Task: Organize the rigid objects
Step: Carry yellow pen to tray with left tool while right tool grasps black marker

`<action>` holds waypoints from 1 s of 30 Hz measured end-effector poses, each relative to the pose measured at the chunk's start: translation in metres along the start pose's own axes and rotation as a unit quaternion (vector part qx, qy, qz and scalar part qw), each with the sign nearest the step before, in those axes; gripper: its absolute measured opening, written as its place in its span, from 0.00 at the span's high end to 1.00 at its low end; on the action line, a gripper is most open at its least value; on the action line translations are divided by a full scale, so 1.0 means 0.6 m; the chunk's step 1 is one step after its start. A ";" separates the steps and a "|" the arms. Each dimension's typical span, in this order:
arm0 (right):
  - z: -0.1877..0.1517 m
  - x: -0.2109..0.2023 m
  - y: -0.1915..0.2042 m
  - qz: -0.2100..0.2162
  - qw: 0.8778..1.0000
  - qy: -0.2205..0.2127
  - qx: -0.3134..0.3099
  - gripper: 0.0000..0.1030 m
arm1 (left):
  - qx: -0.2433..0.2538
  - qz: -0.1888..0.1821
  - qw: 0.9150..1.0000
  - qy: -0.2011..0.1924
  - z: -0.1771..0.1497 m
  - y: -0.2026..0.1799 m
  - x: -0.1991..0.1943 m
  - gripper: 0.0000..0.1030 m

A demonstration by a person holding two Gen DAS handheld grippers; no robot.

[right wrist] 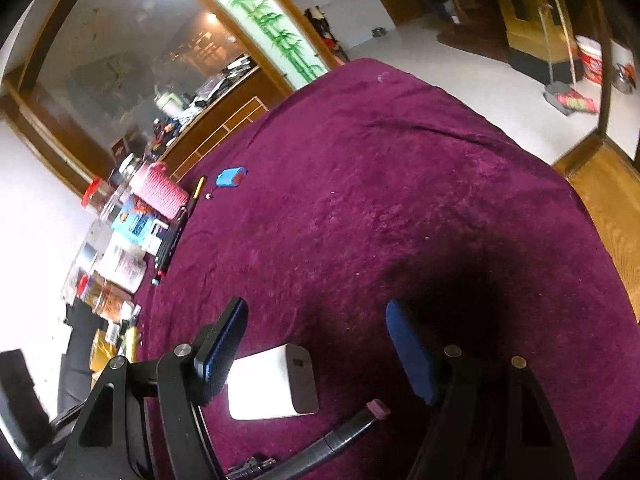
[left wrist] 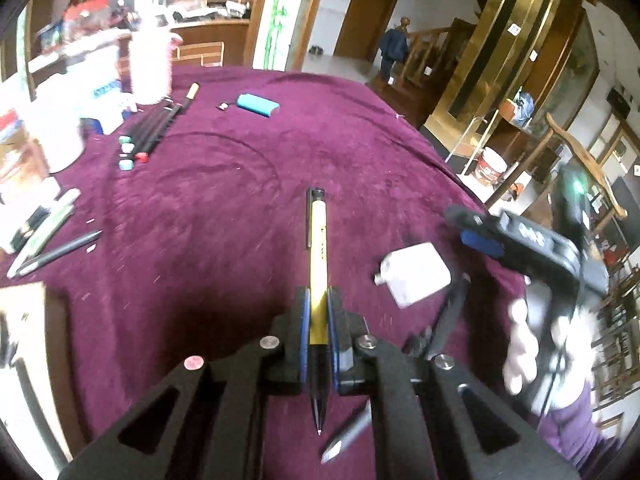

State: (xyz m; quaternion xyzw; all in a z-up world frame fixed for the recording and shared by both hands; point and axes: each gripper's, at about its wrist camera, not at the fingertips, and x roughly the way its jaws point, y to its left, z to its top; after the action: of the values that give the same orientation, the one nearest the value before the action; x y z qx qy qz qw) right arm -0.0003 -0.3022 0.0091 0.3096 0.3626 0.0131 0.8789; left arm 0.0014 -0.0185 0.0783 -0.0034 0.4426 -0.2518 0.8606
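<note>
Yellow pen (left wrist: 318,264) is sitting pinched between the blue pads of the left gripper (left wrist: 318,320), lifted above the maroon-covered worktop (left wrist: 224,208), tip pointing back toward the camera. Right gripper (right wrist: 316,344) is hanging with its jaws spread apart over a white charger block (right wrist: 272,384) lying on the cloth.
</note>
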 end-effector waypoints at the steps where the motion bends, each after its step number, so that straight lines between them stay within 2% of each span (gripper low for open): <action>1: -0.001 -0.002 0.005 -0.003 1.000 -0.005 -0.009 0.27 | 0.000 -0.002 1.000 -0.004 -0.011 0.003 -0.013 0.92; 3: -0.002 -0.008 0.013 -0.006 1.000 -0.014 -0.025 0.27 | -0.010 -0.012 1.000 -0.009 -0.034 0.011 -0.035 0.92; 5: -0.005 -0.015 0.018 -0.017 1.000 0.002 -0.019 0.27 | -0.018 -0.011 1.000 -0.014 -0.053 0.022 -0.057 0.92; 8: -0.032 -0.047 0.028 0.004 0.999 0.030 -0.009 0.27 | -0.022 -0.008 0.999 -0.030 -0.083 0.041 -0.102 0.92; 10: -0.055 -0.065 0.039 -0.014 0.999 0.047 -0.019 0.27 | -0.022 -0.003 0.999 -0.043 -0.102 0.055 -0.131 0.92; 14: -0.093 -0.087 0.048 -0.079 0.995 0.046 -0.027 0.27 | -0.033 -0.014 0.997 -0.069 -0.138 0.083 -0.183 0.92; 16: -0.101 -0.079 0.048 -0.091 0.994 0.057 -0.016 0.37 | -0.039 -0.020 0.996 -0.081 -0.153 0.094 -0.202 0.92; 18: -0.108 -0.061 0.051 -0.111 0.991 0.074 -0.007 0.56 | -0.040 -0.020 0.995 -0.090 -0.164 0.103 -0.216 0.92; 21: -0.119 -0.032 0.057 -0.142 0.986 0.083 -0.002 0.67 | -0.044 -0.014 0.994 -0.101 -0.182 0.119 -0.238 0.92; 23: -0.123 -0.022 0.060 -0.139 0.987 0.078 0.008 0.69 | -0.053 -0.013 0.993 -0.108 -0.194 0.134 -0.253 0.92; 30: -0.120 0.001 0.084 -0.191 0.980 0.059 -0.006 0.72 | -0.083 0.002 0.988 -0.127 -0.232 0.189 -0.298 0.92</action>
State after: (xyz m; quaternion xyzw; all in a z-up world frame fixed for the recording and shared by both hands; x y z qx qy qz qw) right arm -0.0362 -0.2228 -0.0026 0.2279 0.4663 -0.1343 0.8441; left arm -0.1420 0.1885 0.1037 -0.1056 0.3493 -0.2096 0.9071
